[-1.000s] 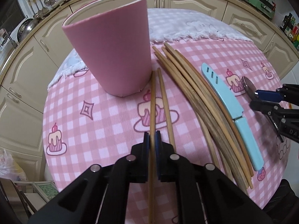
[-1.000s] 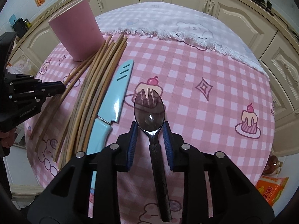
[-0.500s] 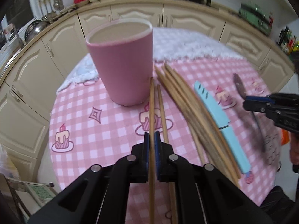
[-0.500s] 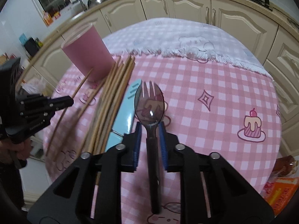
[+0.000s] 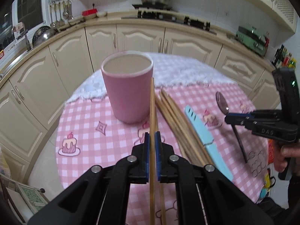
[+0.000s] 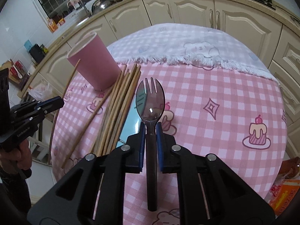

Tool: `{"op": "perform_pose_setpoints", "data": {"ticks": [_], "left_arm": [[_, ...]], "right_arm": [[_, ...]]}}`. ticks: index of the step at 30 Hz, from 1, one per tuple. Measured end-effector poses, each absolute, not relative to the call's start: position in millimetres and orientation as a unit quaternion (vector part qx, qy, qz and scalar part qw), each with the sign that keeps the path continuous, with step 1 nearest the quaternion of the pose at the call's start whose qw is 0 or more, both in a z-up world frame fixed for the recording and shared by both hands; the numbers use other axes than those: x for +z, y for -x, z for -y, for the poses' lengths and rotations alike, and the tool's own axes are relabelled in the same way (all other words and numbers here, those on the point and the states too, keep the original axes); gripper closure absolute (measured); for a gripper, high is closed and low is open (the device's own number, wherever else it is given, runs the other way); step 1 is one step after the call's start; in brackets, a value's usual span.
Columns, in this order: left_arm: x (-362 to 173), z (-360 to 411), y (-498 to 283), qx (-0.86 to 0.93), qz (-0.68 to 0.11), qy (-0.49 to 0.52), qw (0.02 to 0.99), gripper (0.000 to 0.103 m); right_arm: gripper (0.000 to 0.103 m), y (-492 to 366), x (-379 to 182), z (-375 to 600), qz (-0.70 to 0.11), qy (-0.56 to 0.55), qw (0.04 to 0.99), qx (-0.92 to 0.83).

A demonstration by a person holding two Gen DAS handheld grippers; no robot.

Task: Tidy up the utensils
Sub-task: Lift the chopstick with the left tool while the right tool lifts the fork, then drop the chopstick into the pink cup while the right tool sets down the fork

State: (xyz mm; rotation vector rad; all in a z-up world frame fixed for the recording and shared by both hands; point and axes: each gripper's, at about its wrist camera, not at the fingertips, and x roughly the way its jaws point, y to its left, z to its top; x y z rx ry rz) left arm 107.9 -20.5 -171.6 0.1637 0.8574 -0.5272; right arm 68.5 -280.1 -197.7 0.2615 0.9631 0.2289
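A pink cup (image 5: 129, 86) stands upright on the pink checked tablecloth (image 5: 90, 131); it also shows in the right wrist view (image 6: 93, 63). My left gripper (image 5: 152, 140) is shut on one wooden chopstick (image 5: 152, 108), lifted off the table with its tip near the cup's right side. My right gripper (image 6: 151, 131) is shut on a dark spork (image 6: 150, 101), held above the table. The left gripper (image 6: 54, 103) and its chopstick (image 6: 71, 78) show at the left of the right wrist view. The right gripper (image 5: 236, 120) with the spork (image 5: 221, 103) shows in the left wrist view.
Several wooden chopsticks (image 6: 120, 108) lie in a bundle beside the cup. A light blue knife (image 5: 204, 135) lies to their right. A white fringed cloth (image 6: 196, 46) covers the table's far part. Cream cabinets (image 5: 140, 37) curve behind.
Both grippers have risen from the table. The left one lifted its chopstick up and back from the cup. The right one closed on the spork and lifted it.
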Motion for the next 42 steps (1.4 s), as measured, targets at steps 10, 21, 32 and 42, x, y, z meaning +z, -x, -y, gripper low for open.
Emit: {"op": "perform_pose_setpoints", "data": {"ticks": [10,21,32,42], "left_arm": [[-110.3,-6.1,-112.7,-0.238,-0.304,0.014,0.922,0.098],[-34.9,-14.1,-148.9,-0.201,-0.151,0.073,0.965,0.098],[-32.9,7.6,-202.0,-0.167,-0.102,0.100,0.976,0.097],[-73.2,16.7,-226.1,-0.151,-0.128,0.104,0.975,0.097]], "right_arm": [[0.092,-81.8,-144.6,273.9,-0.371,-0.156,0.903,0.151],[0.092,-146.1,-51.6,227.6,-0.230,-0.158,0.938,0.207],[0.091,-205.6,-50.8,198.4,-0.210,-0.162,0.941,0.210],[0.091,-225.4,-83.3,191.4,-0.243,-0.160,0.935,0.201]]}}
